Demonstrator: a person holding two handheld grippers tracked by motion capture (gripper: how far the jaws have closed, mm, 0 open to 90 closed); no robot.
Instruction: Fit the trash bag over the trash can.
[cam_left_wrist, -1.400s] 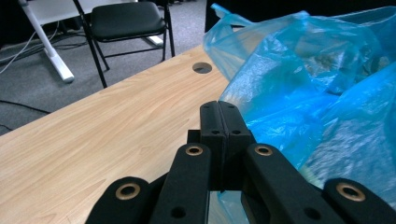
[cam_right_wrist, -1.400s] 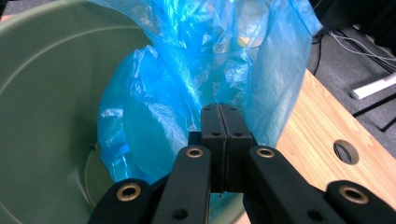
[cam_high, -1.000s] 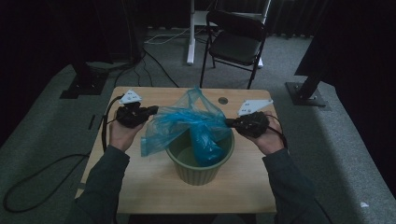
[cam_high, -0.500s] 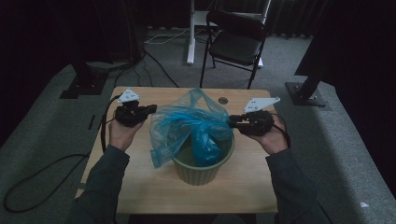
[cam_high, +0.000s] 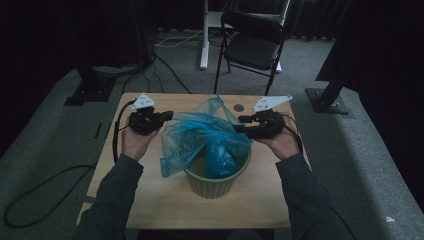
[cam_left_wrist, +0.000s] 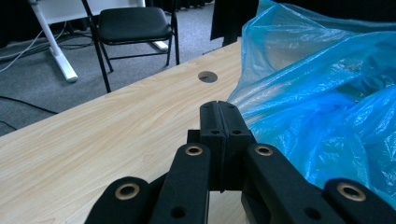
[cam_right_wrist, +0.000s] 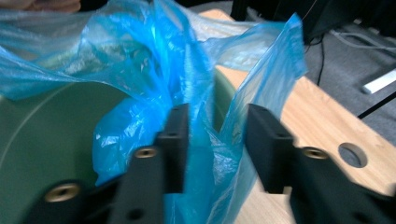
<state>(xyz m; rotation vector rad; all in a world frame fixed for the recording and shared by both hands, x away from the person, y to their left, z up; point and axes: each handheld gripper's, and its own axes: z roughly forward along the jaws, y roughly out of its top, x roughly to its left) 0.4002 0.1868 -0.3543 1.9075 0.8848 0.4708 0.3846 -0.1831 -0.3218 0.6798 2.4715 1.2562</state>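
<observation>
A second ago my right gripper (cam_high: 243, 126) was clenched on the right side of the bag (cam_high: 207, 134). Its jaws have just been opening, and the hand has drawn back a little toward the table's right edge. The bag has gone slacker on that side and slumps more over the bin (cam_high: 216, 179). My left gripper (cam_high: 169, 115) sits much where it was, and the bin has not shifted on the table (cam_high: 150, 200).

In the right gripper view the jaws stand well apart. A fold of the blue film hangs in the gap between them; it lies against the left pad (cam_right_wrist: 176, 127) and clear of the right one, so I count this gripper as released, not grasping.

In the left gripper view the two pads (cam_left_wrist: 219, 122) are pressed flat together. The bag's edge runs just beside them on the right. I cannot see any film pinched between the pads, so I cannot tell whether this gripper holds the bag or is merely clenched next to it.

The bag itself is partly stuffed down into the green bin, which stands near the middle of the table toward my side. The rest billows up and out over the rim, with a long flap hanging down on the left.
</observation>
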